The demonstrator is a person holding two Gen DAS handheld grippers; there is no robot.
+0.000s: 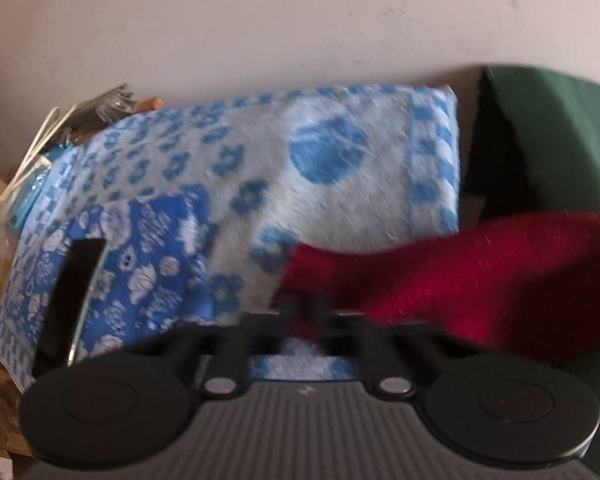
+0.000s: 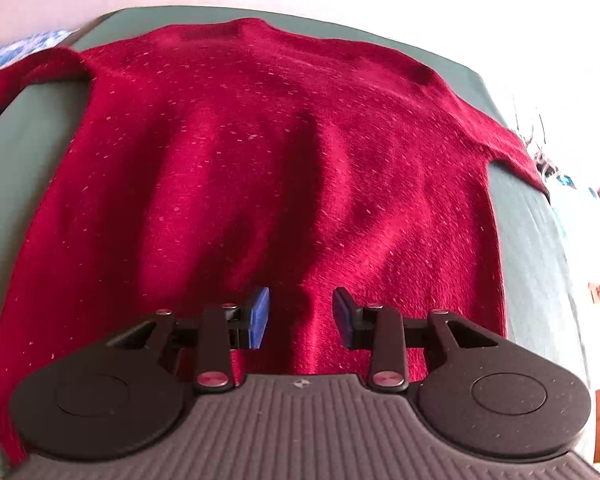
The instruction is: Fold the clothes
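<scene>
Your left gripper [image 1: 304,312] is pinching the red sweater's sleeve [image 1: 480,276] shut; your right gripper [image 2: 300,318] is hovering half-open, the sweater [image 2: 260,168] just ahead.

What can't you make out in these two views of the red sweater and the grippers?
- Left wrist view: the left gripper fingertips are smeared by motion blur, so a pinch on the sweater sleeve is unclear.
- Right wrist view: the red sweater hem is hidden behind the right gripper body.
- Right wrist view: the far sleeve end drops off the green table edge.
</scene>
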